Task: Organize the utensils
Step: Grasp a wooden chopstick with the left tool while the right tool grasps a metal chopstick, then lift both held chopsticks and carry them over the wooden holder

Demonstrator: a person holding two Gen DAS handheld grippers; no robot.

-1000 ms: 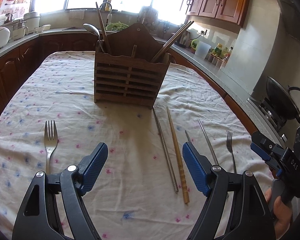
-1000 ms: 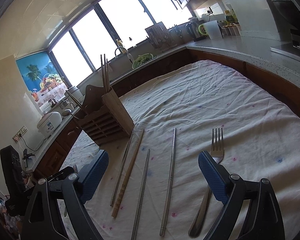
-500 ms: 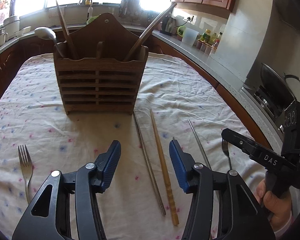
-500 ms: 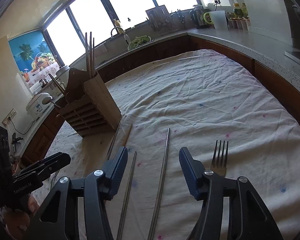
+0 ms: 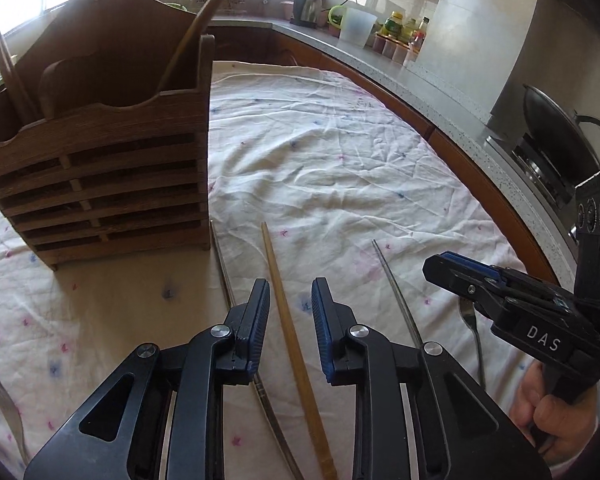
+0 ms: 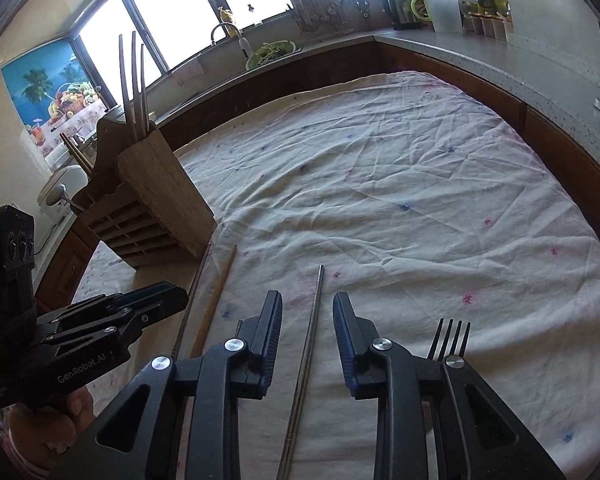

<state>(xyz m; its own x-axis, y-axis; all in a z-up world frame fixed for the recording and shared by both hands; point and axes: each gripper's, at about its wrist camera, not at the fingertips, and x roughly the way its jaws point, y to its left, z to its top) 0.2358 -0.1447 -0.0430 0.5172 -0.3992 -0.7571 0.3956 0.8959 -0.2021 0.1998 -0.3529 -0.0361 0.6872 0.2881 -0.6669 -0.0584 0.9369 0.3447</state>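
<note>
A wooden utensil holder (image 5: 99, 168) stands on the table and also shows in the right wrist view (image 6: 151, 204), with chopsticks and a spoon in it. My left gripper (image 5: 289, 292) is open narrowly, its jaws straddling a wooden chopstick (image 5: 287, 320) that lies on the cloth. A metal chopstick (image 5: 223, 264) lies just to its left. My right gripper (image 6: 308, 308) is open narrowly, straddling a metal chopstick (image 6: 312, 328). A fork (image 6: 450, 338) lies right of it. Neither gripper holds anything.
A white flowered cloth (image 6: 400, 200) covers the table. Another fork (image 5: 3, 408) lies at the near left. A further metal chopstick (image 5: 396, 296) and a fork handle (image 5: 474, 332) lie to the right. Countertop with jars, kettle and a wok on the stove (image 5: 552, 128) rings the table.
Both grippers have moved forward and down toward the cloth and narrowed their jaws. The left now straddles the wooden chopstick, the right the metal chopstick.
</note>
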